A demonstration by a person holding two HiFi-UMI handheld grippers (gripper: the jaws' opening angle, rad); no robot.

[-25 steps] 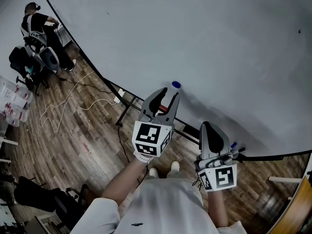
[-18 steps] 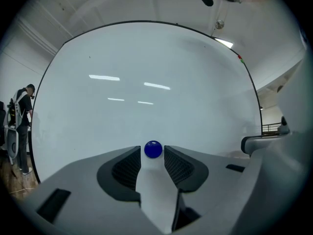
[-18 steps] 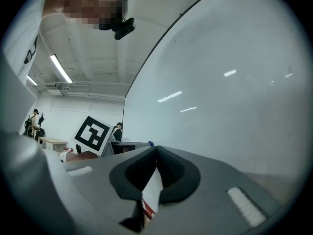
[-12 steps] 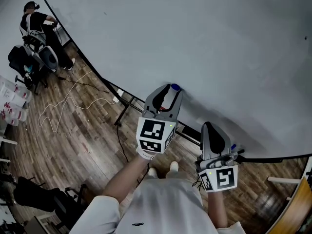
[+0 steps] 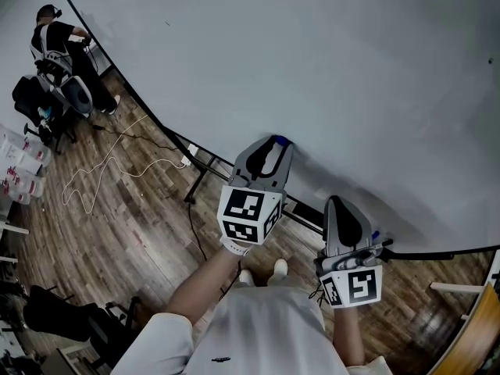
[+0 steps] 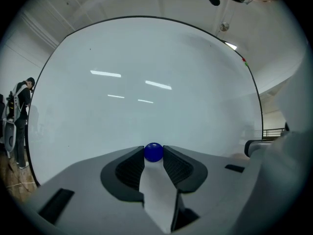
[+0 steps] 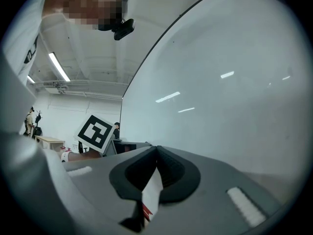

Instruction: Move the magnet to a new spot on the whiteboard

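The whiteboard (image 6: 146, 58) carries a small blue magnet (image 6: 153, 152)

Left gripper (image 6: 153, 150) held level on an outstretched left forearm (image 5: 199, 283), jaws just been closing, pads now touching both sides of the magnet (image 6: 153, 152) at the tips. Right gripper (image 7: 156, 149) sits below and right of the left one, well apart from it, tilted slightly up, jaws together at the tips with nothing between. Right forearm (image 5: 344, 330) tucked close to the body, marker cubes of both grippers facing the head.
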